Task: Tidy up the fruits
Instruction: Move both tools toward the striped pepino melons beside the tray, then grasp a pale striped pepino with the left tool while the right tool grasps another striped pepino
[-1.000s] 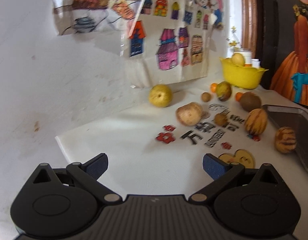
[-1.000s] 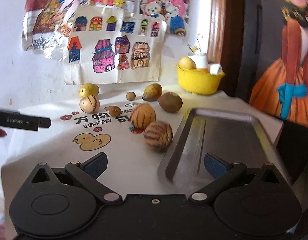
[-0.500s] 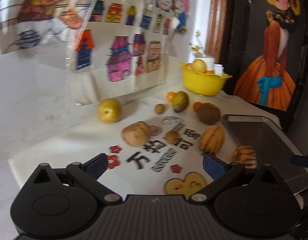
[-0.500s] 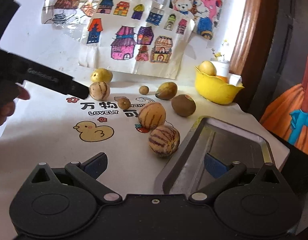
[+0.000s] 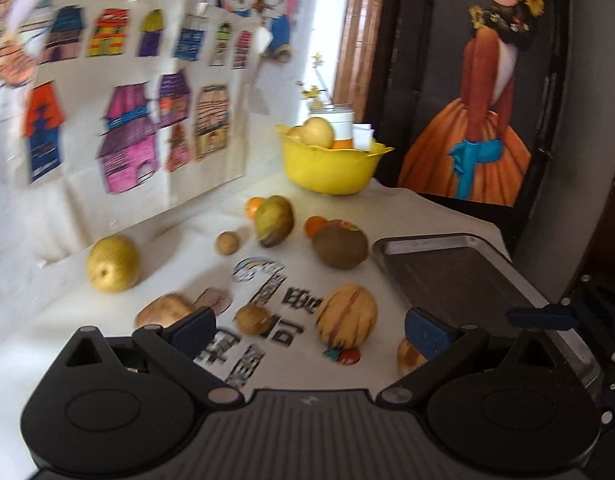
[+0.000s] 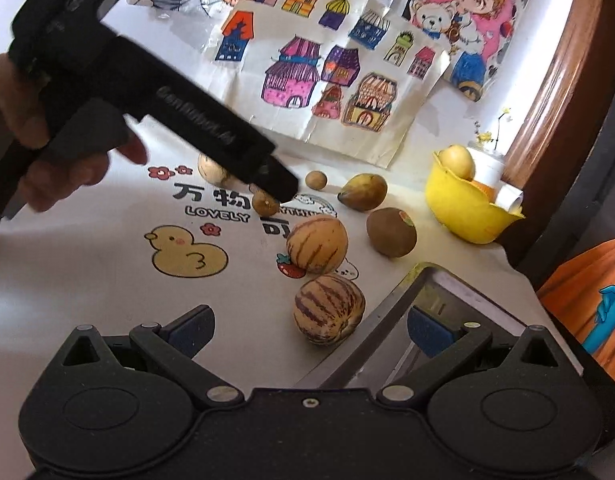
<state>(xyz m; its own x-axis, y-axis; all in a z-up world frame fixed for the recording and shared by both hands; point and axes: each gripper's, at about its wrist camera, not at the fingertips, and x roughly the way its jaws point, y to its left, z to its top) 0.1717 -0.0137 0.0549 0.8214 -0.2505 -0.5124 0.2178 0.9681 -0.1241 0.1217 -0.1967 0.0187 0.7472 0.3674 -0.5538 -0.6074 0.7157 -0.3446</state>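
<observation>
Several fruits lie on a white printed cloth (image 6: 87,280). Two striped melons (image 6: 317,244) (image 6: 328,309) sit left of a metal tray (image 6: 439,300), with a brown kiwi (image 6: 391,232), a pear (image 6: 363,192) and small brown fruits behind. My left gripper (image 5: 309,326) is open and empty above the cloth, with a small brown fruit (image 5: 252,319) and a striped melon (image 5: 347,322) between its fingers' lines. It shows in the right wrist view (image 6: 279,184) above the small fruits. My right gripper (image 6: 309,328) is open and empty, just behind the near melon and over the tray's edge.
A yellow bowl (image 6: 467,212) with fruit stands at the back right beside a white jar. A yellow apple (image 5: 113,264) sits near the wall with drawings. The tray (image 5: 459,268) lies at the table's right edge. A dark panel with a painted figure stands beyond.
My left gripper has swung right and forward over the fruits, entering the right wrist view. My right gripper has moved closer to the near striped melon.
</observation>
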